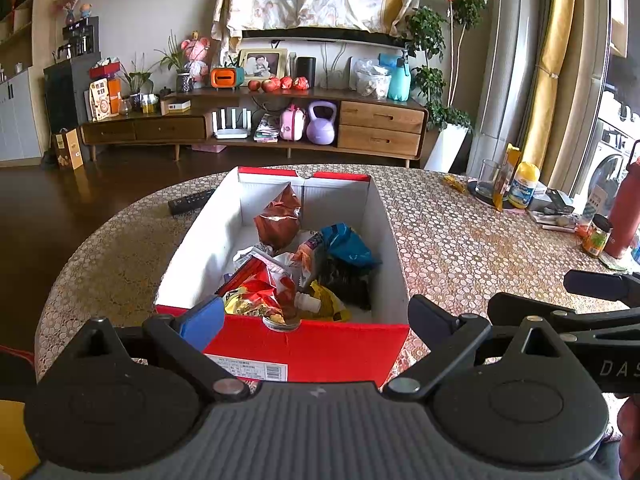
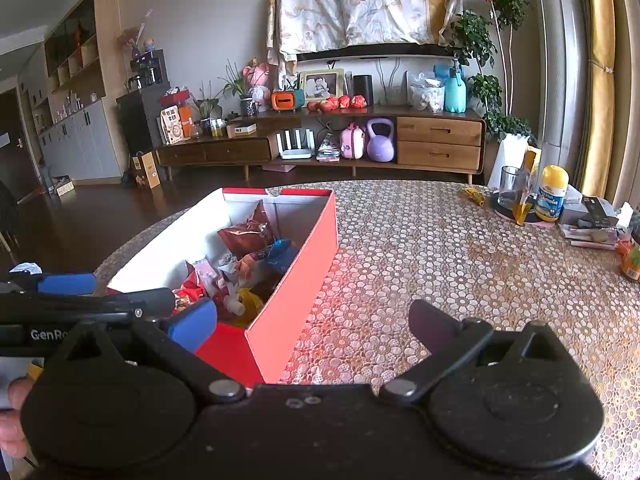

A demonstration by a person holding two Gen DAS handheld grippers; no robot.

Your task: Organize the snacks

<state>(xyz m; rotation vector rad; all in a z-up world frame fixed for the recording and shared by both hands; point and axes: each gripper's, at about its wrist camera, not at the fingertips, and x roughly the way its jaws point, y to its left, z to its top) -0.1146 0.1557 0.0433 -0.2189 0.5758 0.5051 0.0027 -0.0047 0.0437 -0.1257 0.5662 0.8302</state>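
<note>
The red box (image 1: 304, 346) of snacks (image 1: 280, 280) lies lengthwise away from the left gripper (image 1: 316, 316) on a patterned table (image 2: 460, 272); both it and the right gripper (image 2: 316, 320) gape wide, empty.

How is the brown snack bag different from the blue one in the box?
The brown bag stands puffed and nearly upright toward the far wall of the box; the blue bag lies tilted and crumpled, nearer and by the right wall. The brown bag looks larger and shiny, while the blue bag is smaller and duller. Both are snack packets resting inside the same box, and neither gripper touches them.
</note>
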